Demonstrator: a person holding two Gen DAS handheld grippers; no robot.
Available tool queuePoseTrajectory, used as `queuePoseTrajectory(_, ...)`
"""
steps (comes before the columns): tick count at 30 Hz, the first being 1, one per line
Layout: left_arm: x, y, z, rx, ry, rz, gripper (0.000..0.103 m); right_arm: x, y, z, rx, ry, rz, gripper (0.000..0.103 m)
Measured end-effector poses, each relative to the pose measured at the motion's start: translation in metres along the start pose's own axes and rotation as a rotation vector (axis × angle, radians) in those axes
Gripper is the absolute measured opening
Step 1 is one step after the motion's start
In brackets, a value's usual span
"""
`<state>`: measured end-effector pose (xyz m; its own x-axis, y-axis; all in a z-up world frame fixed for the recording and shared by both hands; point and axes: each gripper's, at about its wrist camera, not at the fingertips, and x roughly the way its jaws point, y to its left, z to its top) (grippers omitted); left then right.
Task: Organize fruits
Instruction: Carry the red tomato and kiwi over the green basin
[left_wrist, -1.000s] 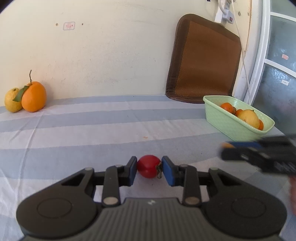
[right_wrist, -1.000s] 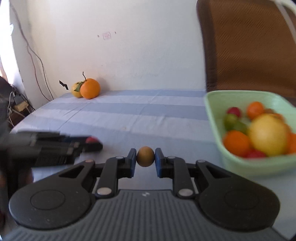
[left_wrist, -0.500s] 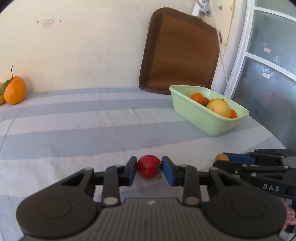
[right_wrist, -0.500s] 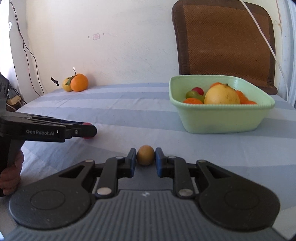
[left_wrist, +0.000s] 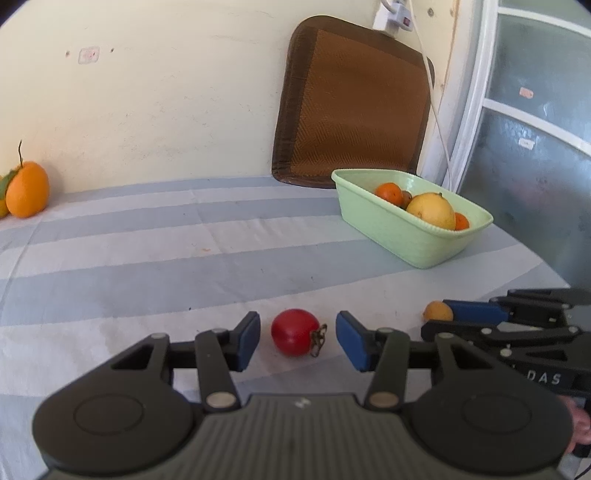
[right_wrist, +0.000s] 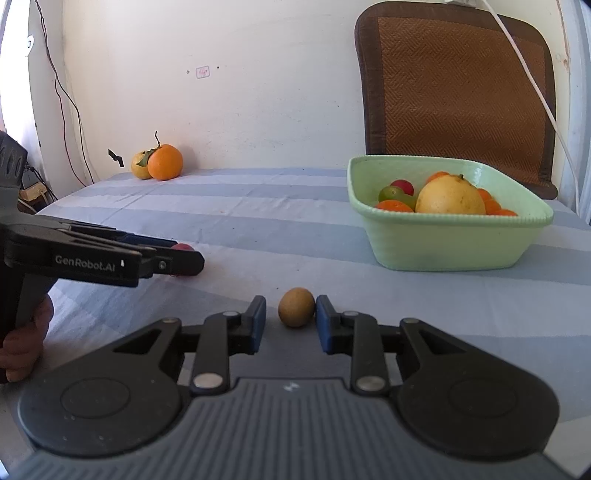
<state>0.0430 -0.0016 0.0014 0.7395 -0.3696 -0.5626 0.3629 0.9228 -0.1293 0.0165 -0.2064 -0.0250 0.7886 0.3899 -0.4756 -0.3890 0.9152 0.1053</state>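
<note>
My left gripper (left_wrist: 298, 339) jaws are opening around the red tomato (left_wrist: 294, 332) at lower centre; my right gripper (right_wrist: 290, 325) jaws are opening beside the brown fruit (right_wrist: 296, 307) on the counter (right_wrist: 258, 221)

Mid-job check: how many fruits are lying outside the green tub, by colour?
Red fruit, between the left jaws: 1
Brown fruit, between the right jaws: 1
Orange fruit, by the wall: 1
Yellow fruit, beside it: 1
Total: 4

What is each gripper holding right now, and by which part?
Nothing. The left gripper is opening around the red tomato; the right gripper is opening around the brown fruit. Both fruits rest on the table.
</note>
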Motion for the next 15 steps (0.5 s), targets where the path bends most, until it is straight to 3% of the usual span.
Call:
queuePoseTrajectory(3,0.001,-0.006,-0.001,0.036,0.005,0.012,0.045,-0.001,0.000,0.000,-0.001,-0.002,0.002,0.032)
queuePoseTrajectory(5,0.003,-0.008,-0.001,0.048,0.015,0.017,0.030,0.000,0.001,0.000,-0.004,0.003,-0.002,0.032)
queuePoseTrajectory(10,0.005,-0.012,0.003,0.063,0.023,0.006,0.029,0.001,0.005,0.000,-0.020,0.001,-0.016,0.024)
queuePoseTrajectory(15,0.003,-0.023,0.035,0.032,-0.014,-0.093,0.029,-0.009,-0.003,0.002,0.001,-0.070,-0.006,0.024)
